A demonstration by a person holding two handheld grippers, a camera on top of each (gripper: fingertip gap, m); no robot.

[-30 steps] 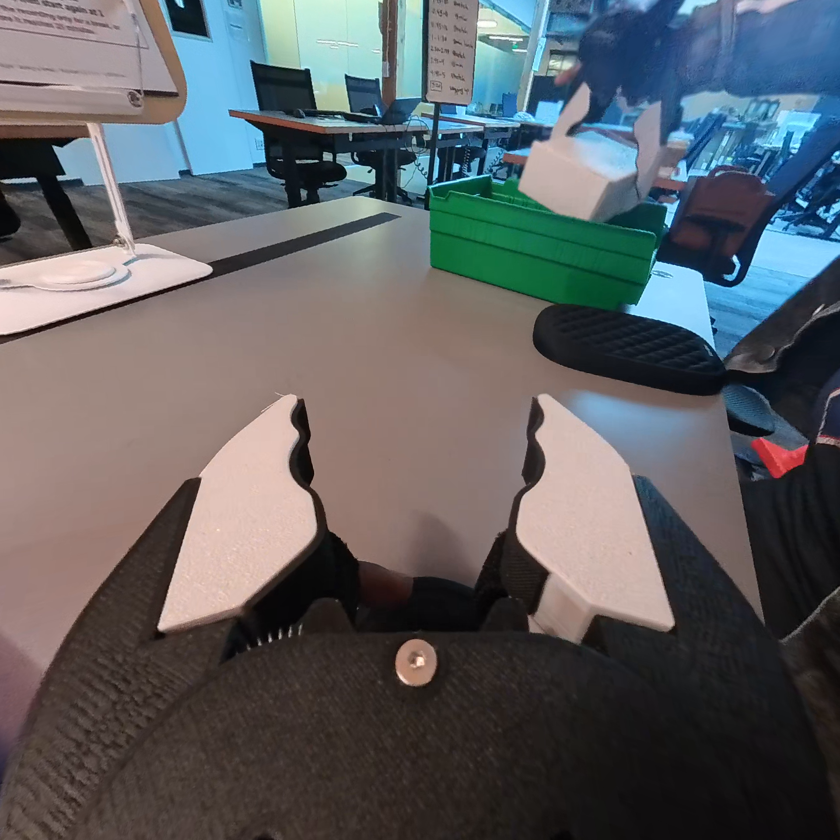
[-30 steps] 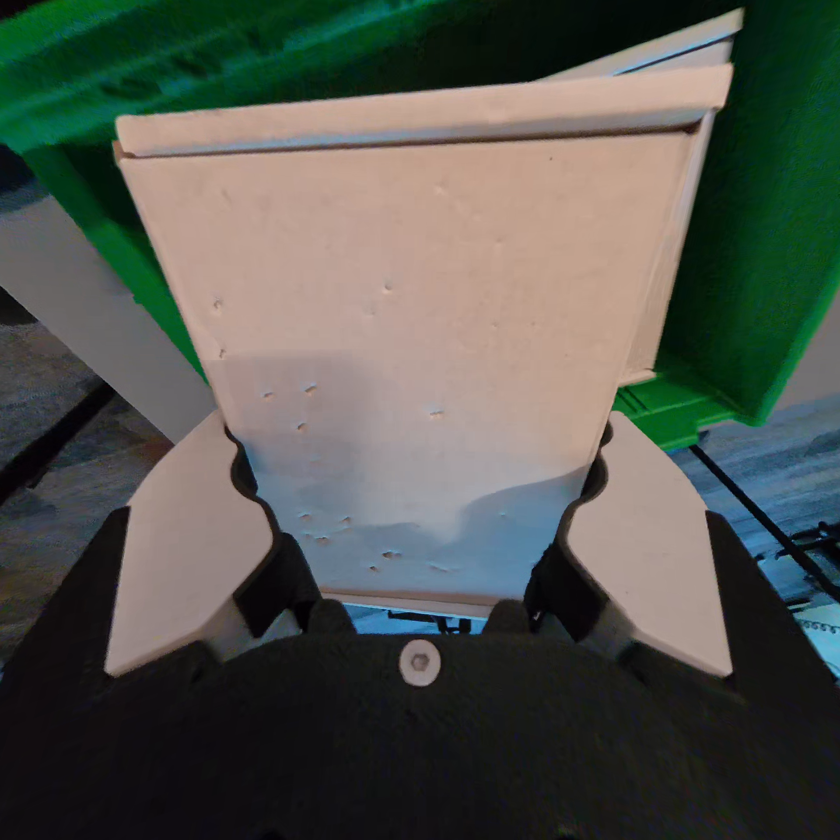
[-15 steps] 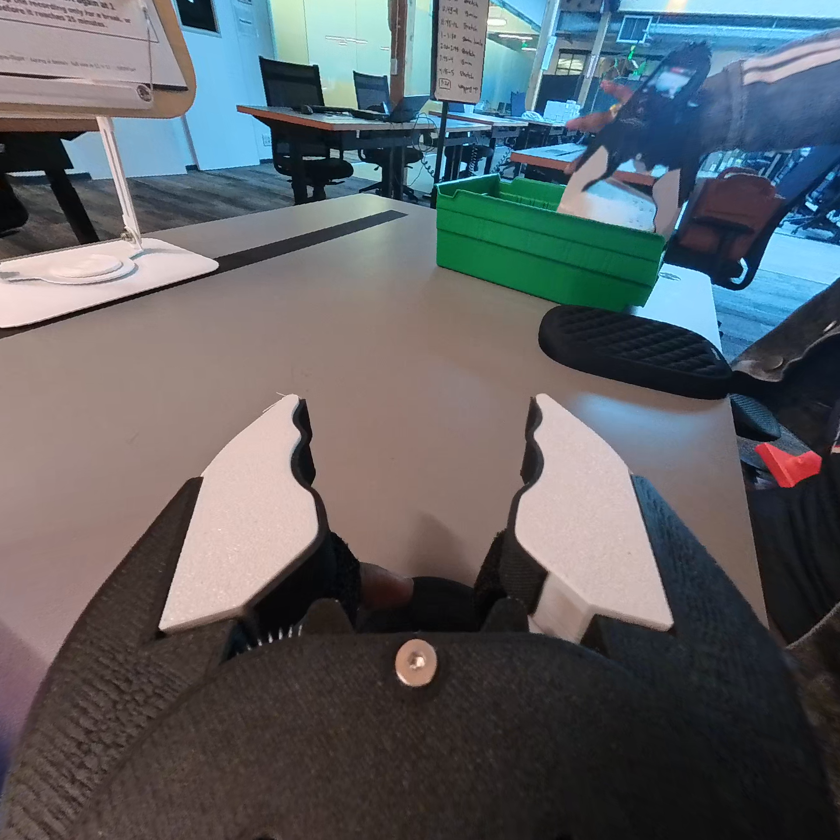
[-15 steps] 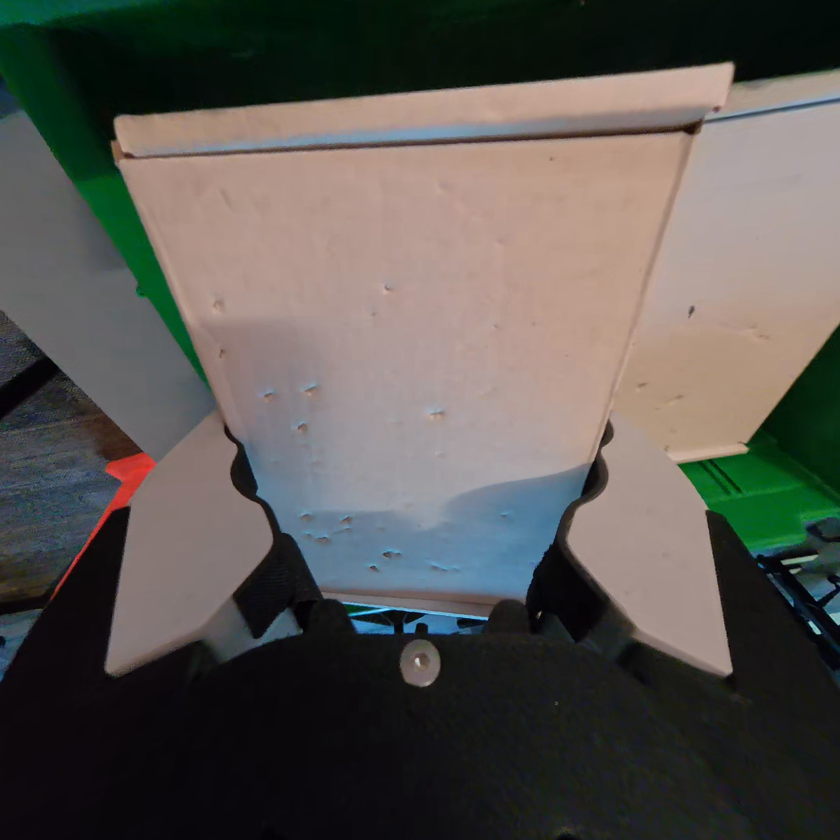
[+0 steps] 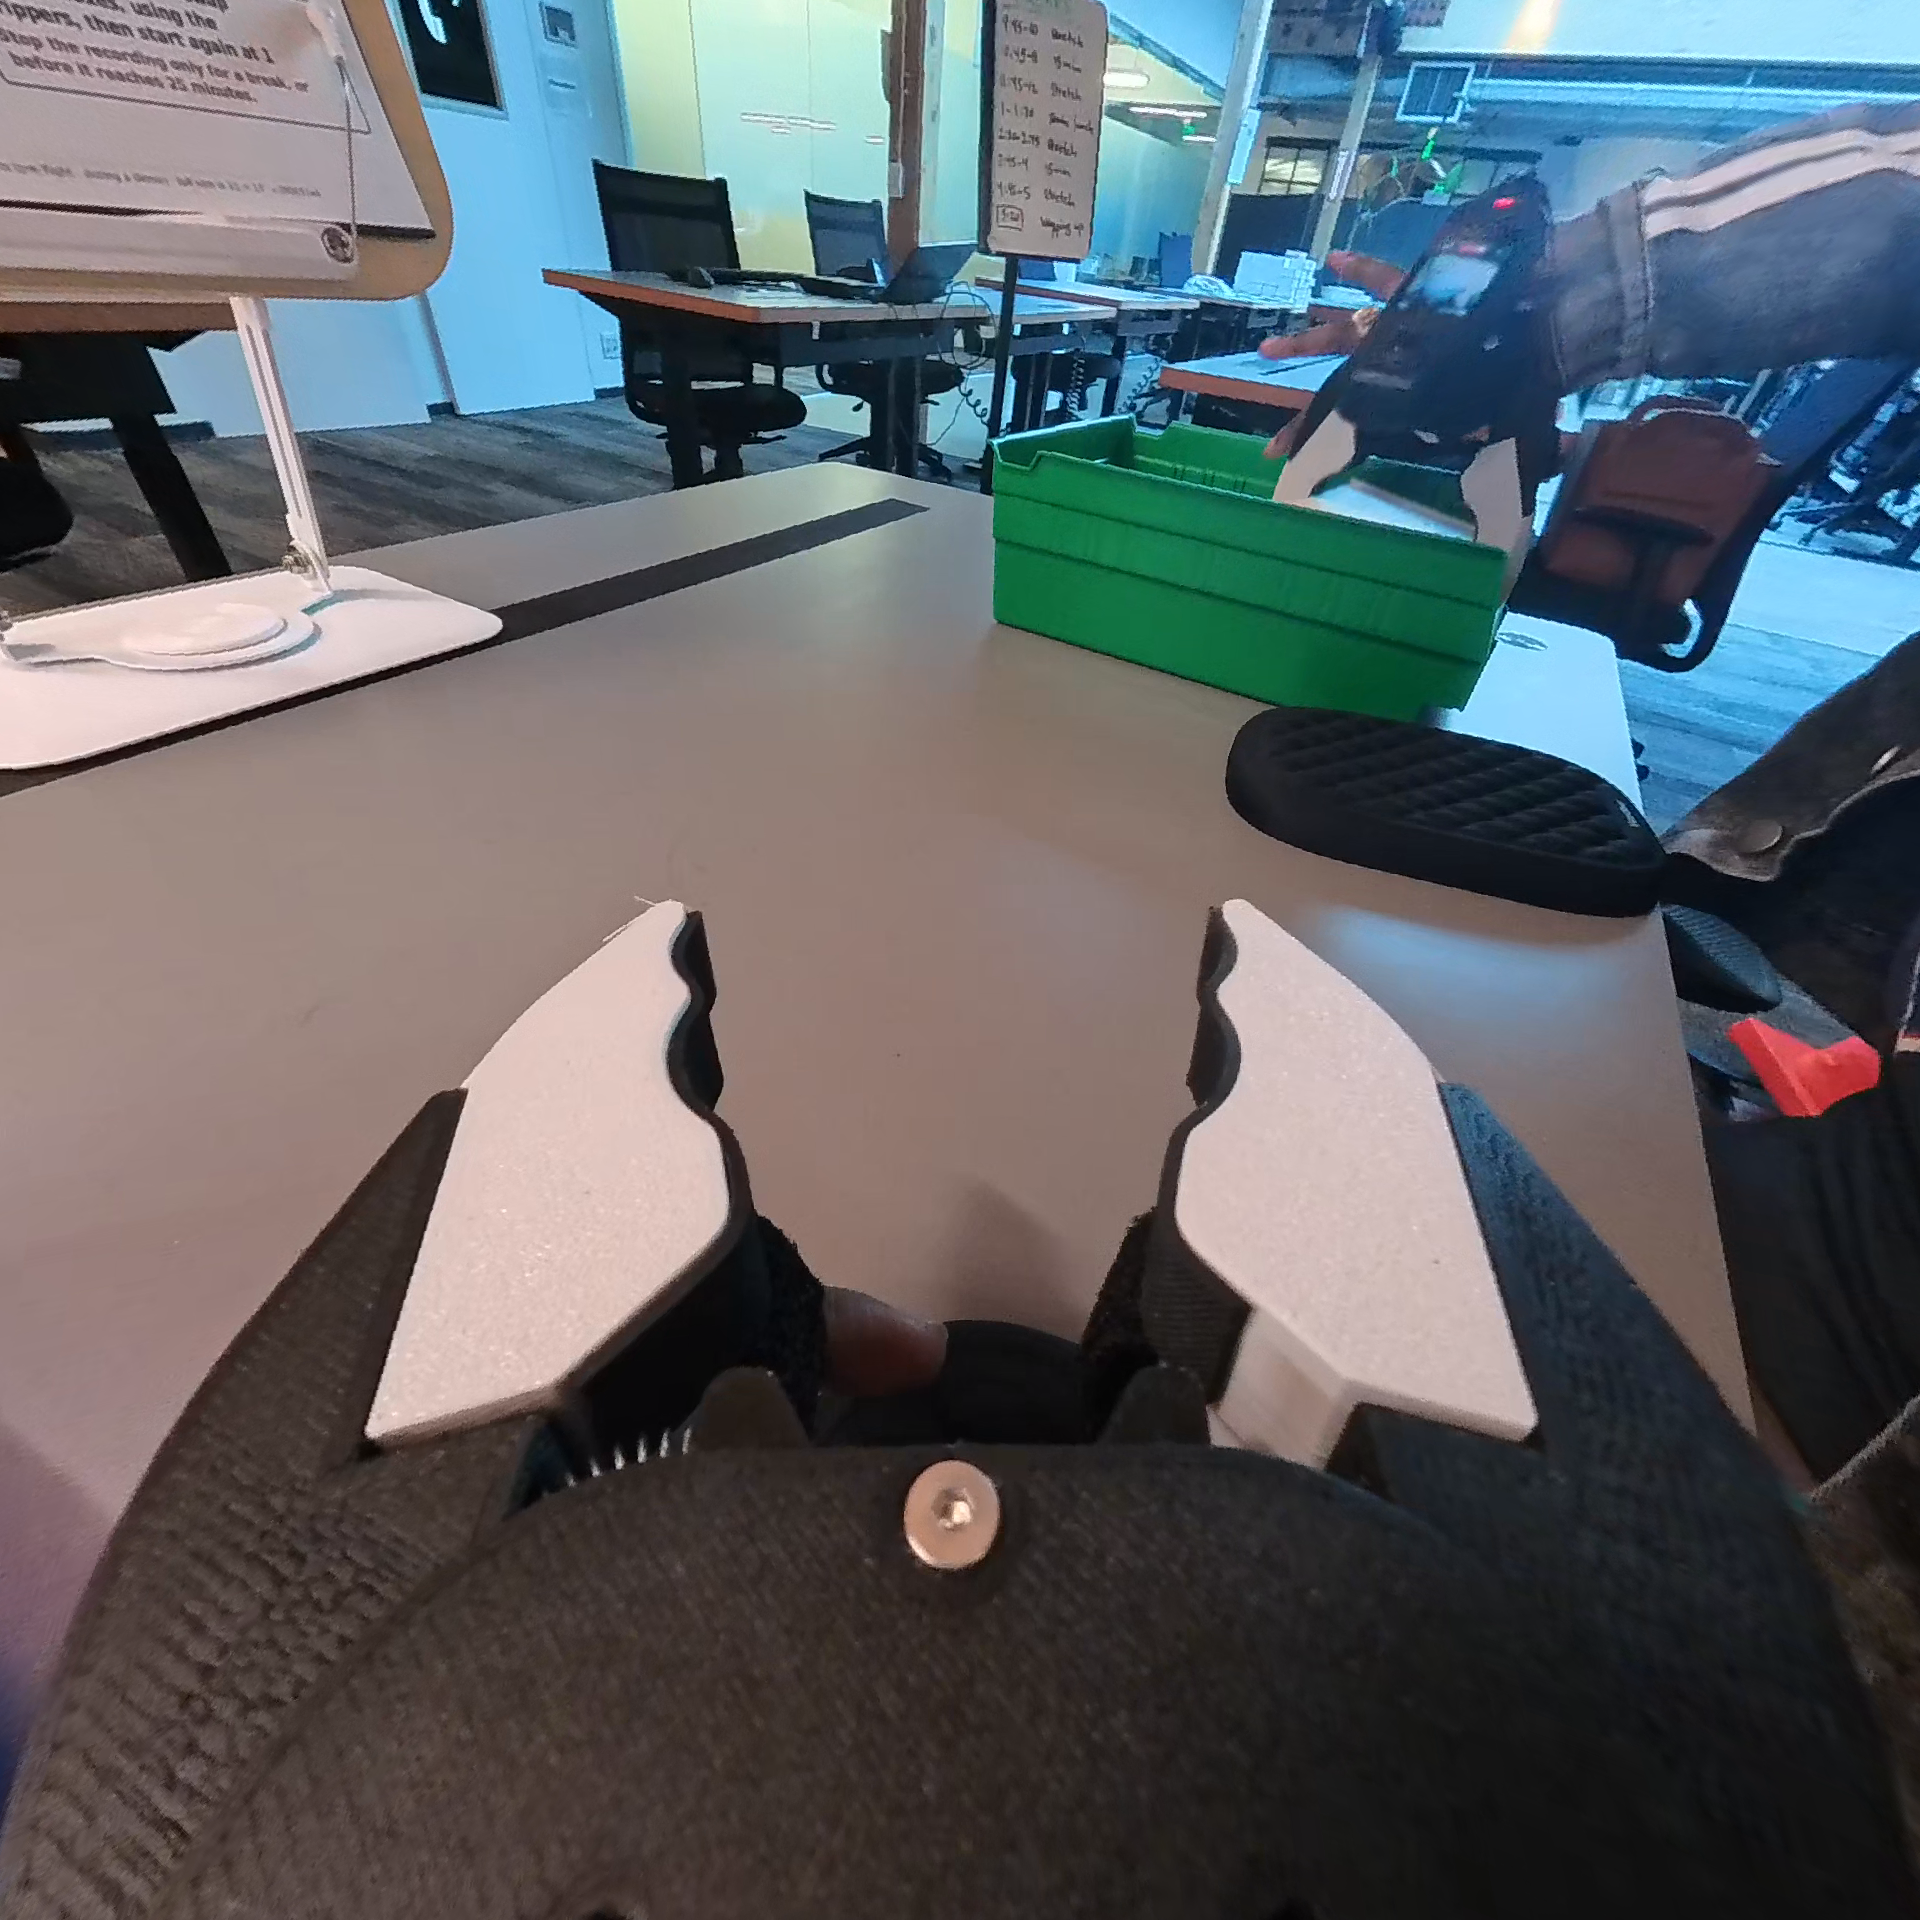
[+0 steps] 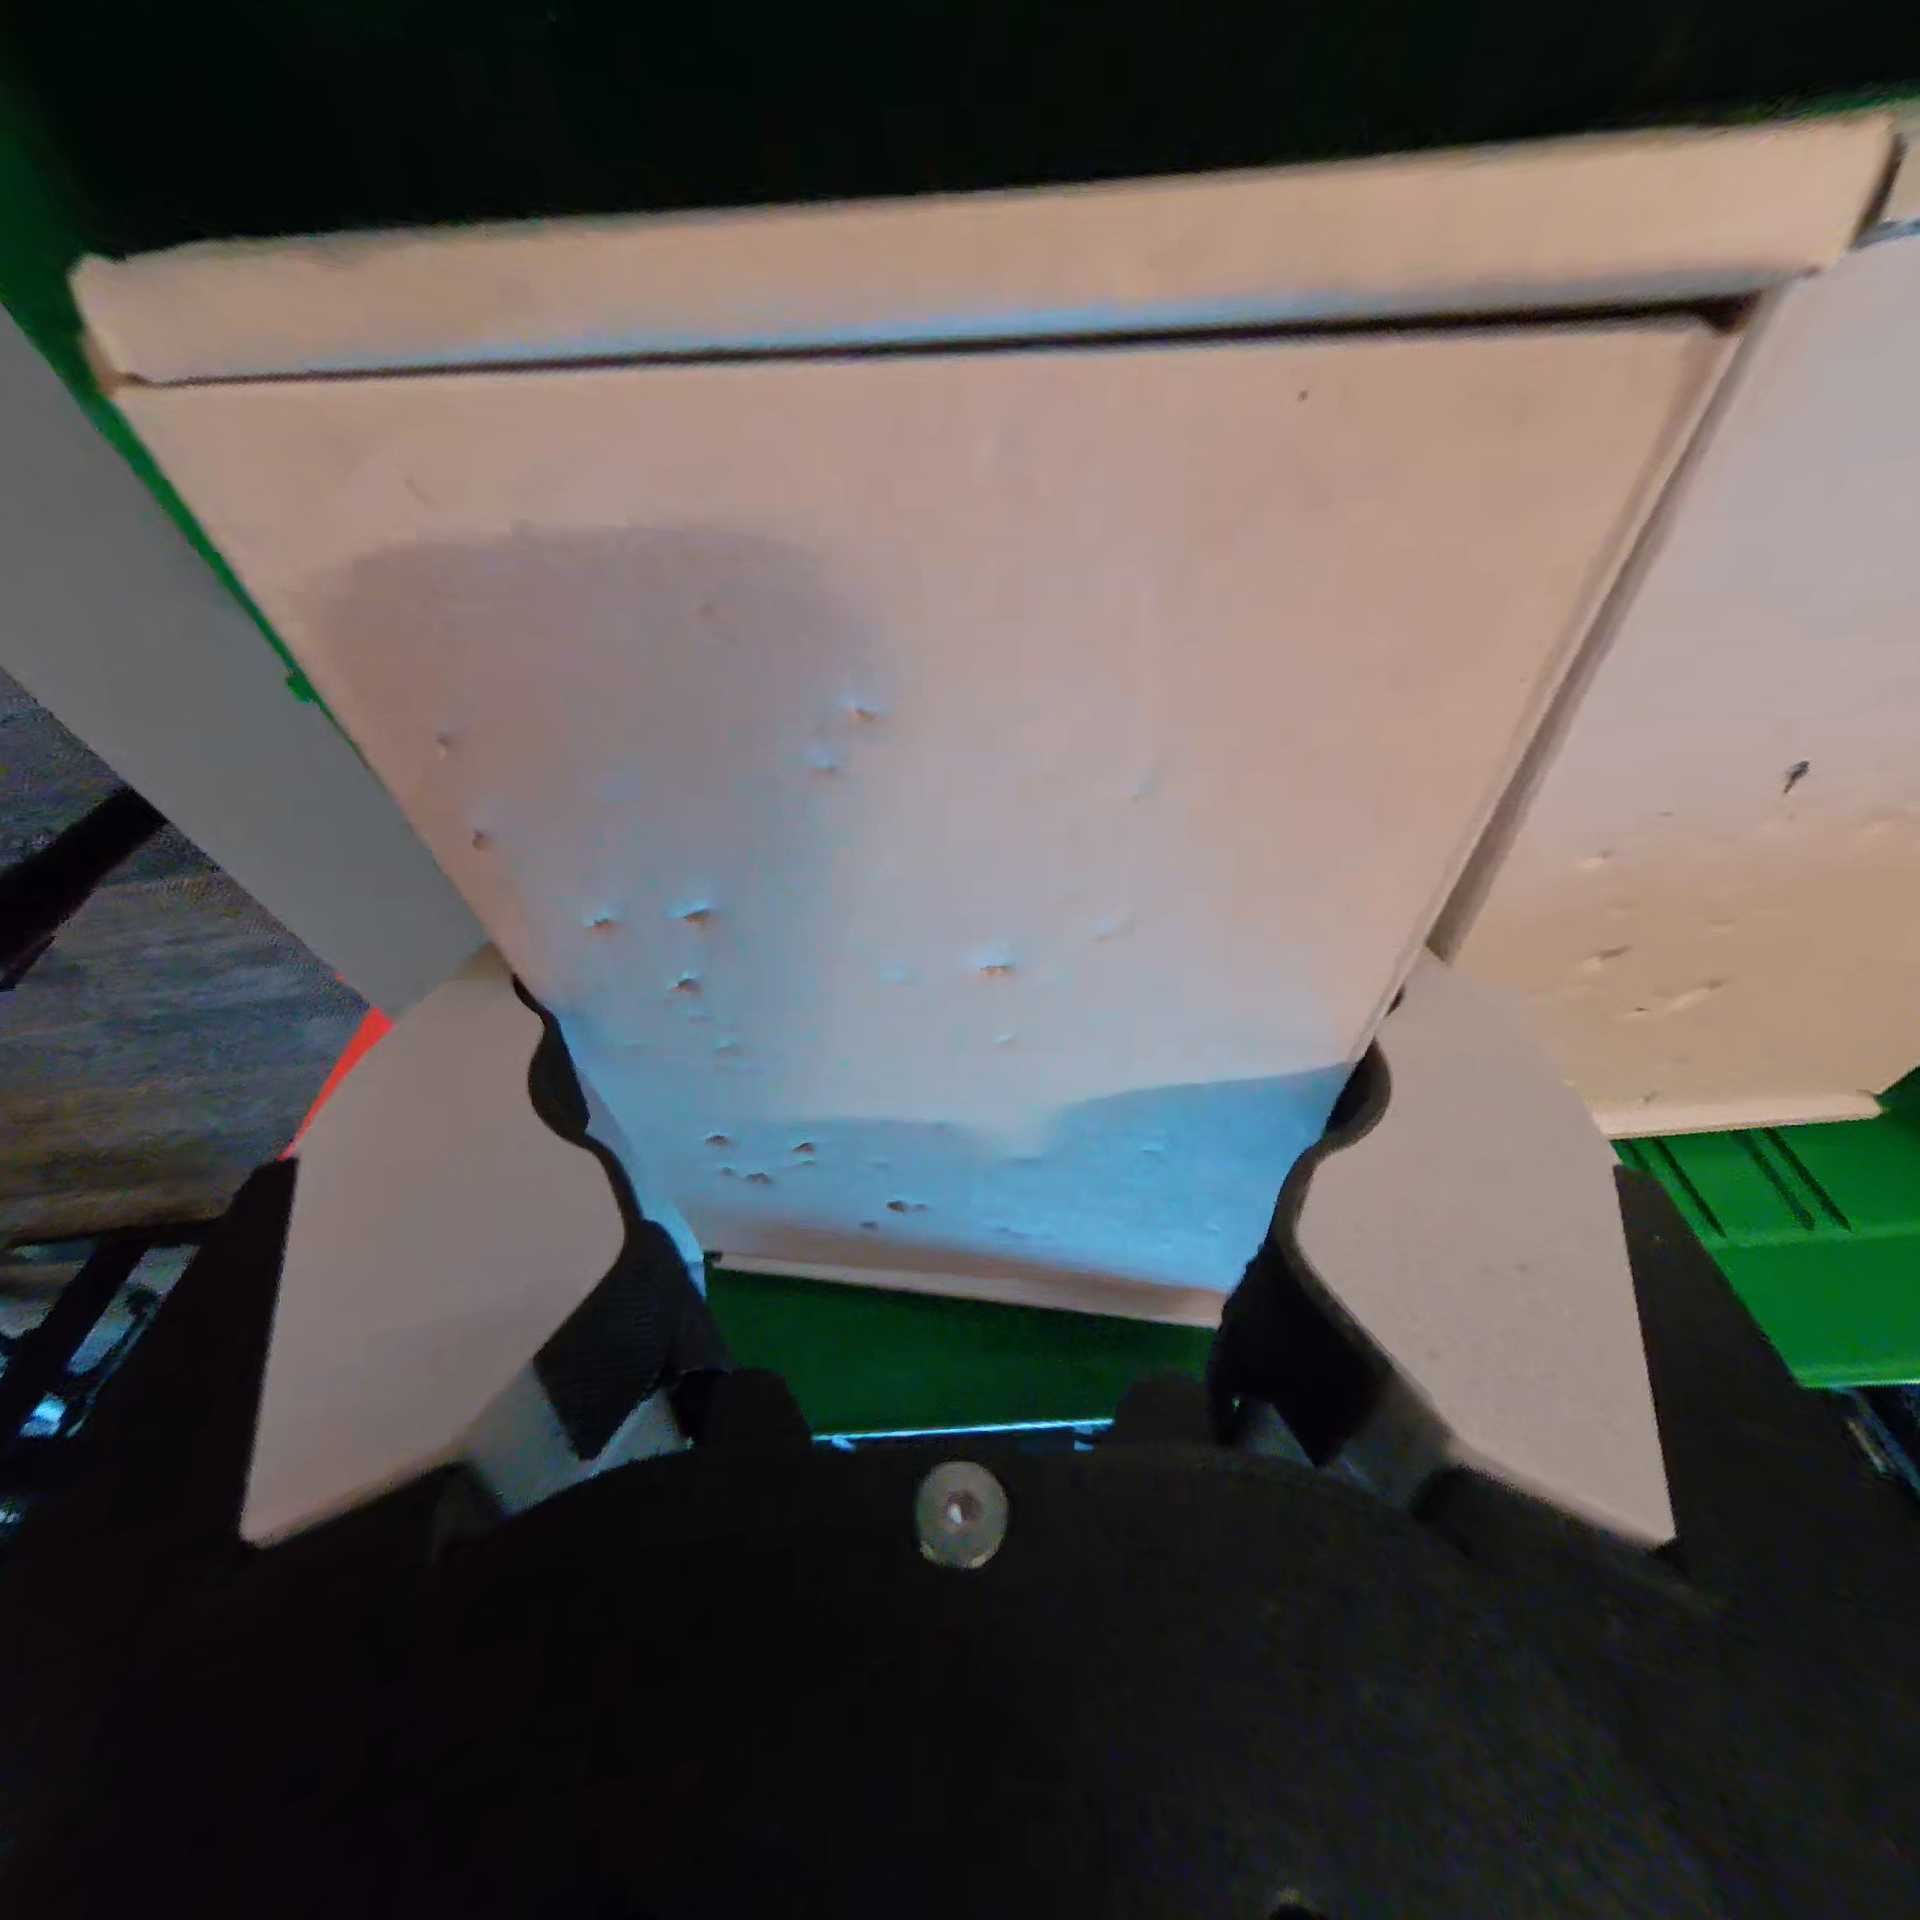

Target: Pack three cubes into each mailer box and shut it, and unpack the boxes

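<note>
My left tongs point(image 5: 951, 997) are hanging spread and empty over the bare grey table point(image 5: 852, 790), with wide clear room ahead of them. To their far left the white stand base point(image 5: 239, 649) is sitting near the table's edge, well apart from anything I am handling. Further right the green bin point(image 5: 1236, 587) is standing toward the far corner, and the black textured pad point(image 5: 1439, 800) is lying just in front of it, so the right edge of the table is close on that side.

My right tongs point(image 6: 961, 1003) are pinching a shut white mailer box point(image 6: 935, 665) by its two sides and holding it low inside the bin, beside a second white mailer box point(image 6: 1704, 883) already lying there. I am judging this as a stowing step; whether either box holds its three cubes I cannot tell, since both are closed and no cubes are showing.

Room in the bin is tight: green wall on the left, the neighbouring box touching or nearly touching on the right.
</note>
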